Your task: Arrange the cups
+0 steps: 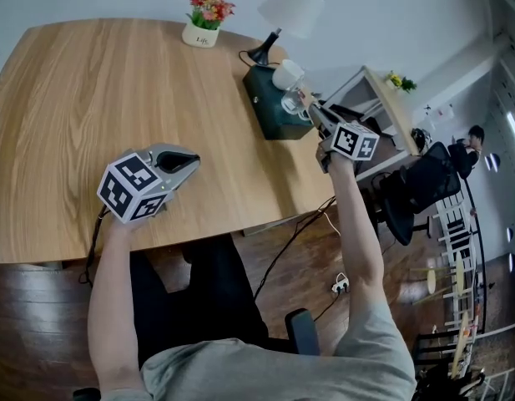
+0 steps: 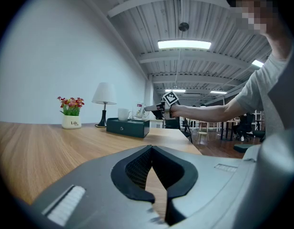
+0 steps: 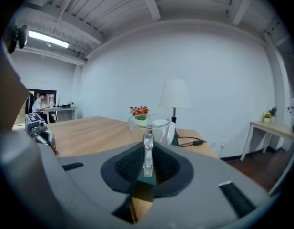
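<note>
While the right arm reaches out almost straight toward the table's far right corner, the right gripper (image 1: 314, 111) points nearly level at the dark green box (image 1: 270, 115). Its jaws are clamped on the handle of the clear glass cup (image 1: 292, 100), as the right gripper view shows: the handle stands upright between the pads and the bowl sits just beyond the tips. The glass cup hangs over the right part of the box, just beside the white cup (image 1: 285, 73), which stands on the lid; whether the glass touches the lid I cannot tell.

The left forearm lies low and bent near the front edge of the wooden table (image 1: 82, 98). The left gripper (image 1: 193, 160) sits low over the wood, aimed toward the box, and its jaws meet at the tips with nothing between them (only table grain shows through the gap behind the tips).

Readable writing is scarce: the white flower pot (image 1: 200, 35) carries the word "Life". The black-and-white square markers on each gripper's cube hold no letters.

By count: 2 cups (1 glass, 1 white), 1 box, 1 table lamp (image 1: 289, 11) with a white shade behind the box, 1 pot of red and orange flowers, and 2 grippers.
</note>
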Tool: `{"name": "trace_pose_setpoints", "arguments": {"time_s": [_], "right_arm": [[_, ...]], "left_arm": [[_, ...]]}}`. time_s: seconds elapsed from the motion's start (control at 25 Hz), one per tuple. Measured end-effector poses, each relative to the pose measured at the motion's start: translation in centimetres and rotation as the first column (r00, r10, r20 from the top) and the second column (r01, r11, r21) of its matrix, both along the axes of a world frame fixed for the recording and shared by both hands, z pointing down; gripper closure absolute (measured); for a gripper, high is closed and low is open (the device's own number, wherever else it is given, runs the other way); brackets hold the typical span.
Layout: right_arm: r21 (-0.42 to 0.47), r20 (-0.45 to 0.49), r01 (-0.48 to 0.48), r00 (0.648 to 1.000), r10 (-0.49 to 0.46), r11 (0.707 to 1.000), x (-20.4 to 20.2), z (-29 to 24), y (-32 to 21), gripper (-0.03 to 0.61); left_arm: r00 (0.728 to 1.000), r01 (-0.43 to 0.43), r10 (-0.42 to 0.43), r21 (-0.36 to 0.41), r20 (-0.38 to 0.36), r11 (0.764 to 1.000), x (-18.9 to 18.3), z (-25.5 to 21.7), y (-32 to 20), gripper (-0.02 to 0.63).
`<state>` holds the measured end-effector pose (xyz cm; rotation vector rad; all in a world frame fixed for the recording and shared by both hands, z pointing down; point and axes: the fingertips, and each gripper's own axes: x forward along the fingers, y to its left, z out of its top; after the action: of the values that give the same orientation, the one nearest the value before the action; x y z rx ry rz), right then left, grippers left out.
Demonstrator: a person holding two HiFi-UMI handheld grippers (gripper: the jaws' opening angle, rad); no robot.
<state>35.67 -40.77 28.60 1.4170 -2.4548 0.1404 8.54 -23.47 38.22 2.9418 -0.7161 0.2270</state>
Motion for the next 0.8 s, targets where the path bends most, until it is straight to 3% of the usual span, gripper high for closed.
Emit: {"name": "trace_pose_setpoints", "arguments": {"time_s": [0.16,0.32,0.64,0.8], "right_arm": [[-0.047,-0.05,-0.064,0.997,0.061,0.997,2.2,1.4,-1.5,0.531],[-0.059,-0.033,-0.094,0.995,0.092,0.994,2.9,1.9,-2.4,0.531],[-0.094,-0.049,-0.085,0.996,0.081,0.992,2.5,1.9,-2.5,0.531],[-0.054,-0.145,-0.099,0.985,0.091,0.994,2.7,1.8,-2.3,0.504]], "left_arm": [[1.0,0.0,0.0,0.001,-0.001,1.0,0.0,0.1,0.0,0.604],[1.0,-0.001,0.001,0.0,-0.001,1.0,0.0,0.1,0.0,0.604],[1.0,-0.001,0.001,-0.001,-0.001,1.0,0.0,0.0,0.0,0.604],[1.0,0.0,0.0,0.001,-0.001,1.0,0.0,0.1,0.1,0.604]]}}
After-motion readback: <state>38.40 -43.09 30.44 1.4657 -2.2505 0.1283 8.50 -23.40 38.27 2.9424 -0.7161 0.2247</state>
